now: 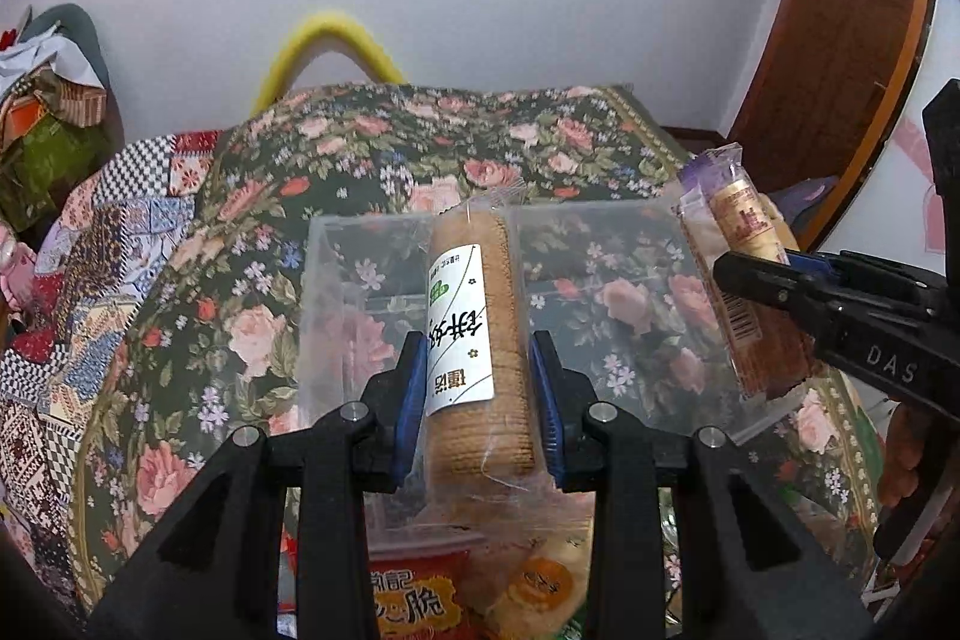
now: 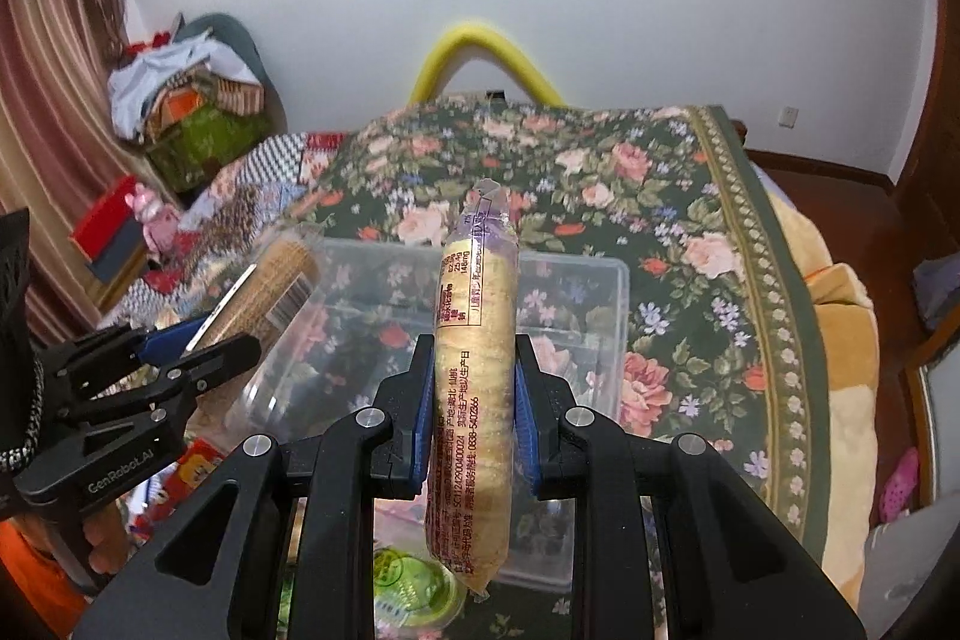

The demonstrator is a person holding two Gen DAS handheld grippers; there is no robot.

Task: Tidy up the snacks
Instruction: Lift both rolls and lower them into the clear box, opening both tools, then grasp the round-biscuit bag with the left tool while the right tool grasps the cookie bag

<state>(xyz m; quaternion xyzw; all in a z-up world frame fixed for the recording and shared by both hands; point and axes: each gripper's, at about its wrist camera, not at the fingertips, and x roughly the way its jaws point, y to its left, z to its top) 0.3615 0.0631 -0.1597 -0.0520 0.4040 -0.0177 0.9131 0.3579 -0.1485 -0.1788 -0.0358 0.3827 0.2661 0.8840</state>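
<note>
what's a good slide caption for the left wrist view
Left tool grips a biscuit sleeve above the clear bin on a floral bedspread.

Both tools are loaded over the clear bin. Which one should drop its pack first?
Left, probably. The left tool holds its brown biscuit pack centred over the clear bin. The right tool holds its yellow pack nearer the bin's right end.
</note>
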